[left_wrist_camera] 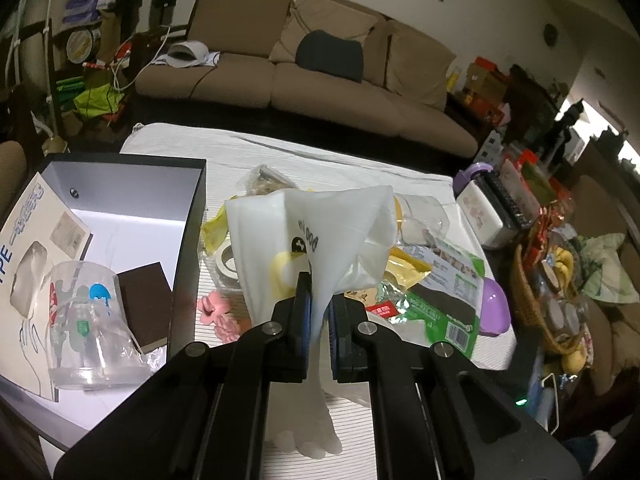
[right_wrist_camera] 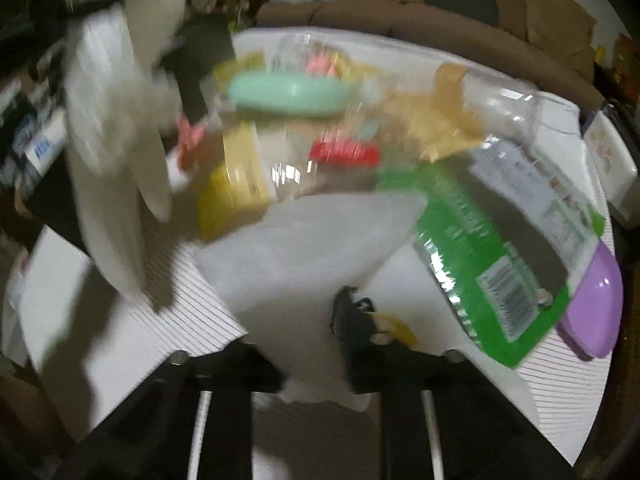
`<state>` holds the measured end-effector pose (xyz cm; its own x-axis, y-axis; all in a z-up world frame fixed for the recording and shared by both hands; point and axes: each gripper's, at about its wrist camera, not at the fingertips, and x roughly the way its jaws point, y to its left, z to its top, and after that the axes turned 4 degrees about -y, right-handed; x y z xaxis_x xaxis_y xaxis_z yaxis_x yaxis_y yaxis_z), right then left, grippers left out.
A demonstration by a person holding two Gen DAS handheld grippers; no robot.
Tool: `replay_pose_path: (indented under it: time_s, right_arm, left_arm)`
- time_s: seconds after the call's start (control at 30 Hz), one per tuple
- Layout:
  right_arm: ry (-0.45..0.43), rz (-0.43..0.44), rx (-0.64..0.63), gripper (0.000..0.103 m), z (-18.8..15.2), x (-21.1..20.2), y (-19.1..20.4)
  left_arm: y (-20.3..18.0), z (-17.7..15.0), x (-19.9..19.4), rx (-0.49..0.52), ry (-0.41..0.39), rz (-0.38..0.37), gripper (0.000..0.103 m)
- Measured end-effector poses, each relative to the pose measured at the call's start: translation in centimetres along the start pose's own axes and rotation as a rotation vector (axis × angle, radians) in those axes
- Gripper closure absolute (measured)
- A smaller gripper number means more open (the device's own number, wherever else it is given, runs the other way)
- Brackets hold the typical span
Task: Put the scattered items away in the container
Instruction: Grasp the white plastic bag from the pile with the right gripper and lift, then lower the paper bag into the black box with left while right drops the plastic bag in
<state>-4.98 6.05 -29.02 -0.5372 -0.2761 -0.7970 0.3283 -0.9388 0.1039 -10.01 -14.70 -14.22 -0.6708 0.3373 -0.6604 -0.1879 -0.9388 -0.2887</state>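
My left gripper is shut on a white plastic bag with a small dog print, held above the table. The bag also shows blurred at the left of the right wrist view. The open dark-walled box sits to the left and holds a clear printed cup, a brown sponge block and a white packet. My right gripper appears shut on a second white bag; the view is motion-blurred.
Scattered on the white cloth: a tape roll, pink clips, a green packet, a purple case, a clear bottle, a mint case. A wicker basket stands right, a sofa behind.
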Motion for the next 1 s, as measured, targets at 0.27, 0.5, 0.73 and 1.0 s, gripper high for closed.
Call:
replay_pose_path:
  time_s: [0.27,0.5,0.73,1.0]
  right_arm:
    - [-0.318,0.181,0.171,0.092,4.6,-9.7,-2.9]
    - [-0.455,0.208,0.149,0.093,7.8,-16.6,-2.9]
    - [-0.506,0.211,0.095,0.093,12.5,-18.9,-1.2]
    - [-0.599,0.308,0.039,0.093,17.5,-20.8,4.0]
  left_arm:
    - [-1.4,0.3,-0.7,0.026,-0.021,-0.005,0.096]
    - [-3.7,1.2,-2.9,0.088,-0.064,-0.018,0.096]
    - [-4.7,3.5,-8.0,0.136,-0.19,0.032,0.096]
    - [-1.5,5.9,-13.4,0.112,-0.318,0.157,0.096]
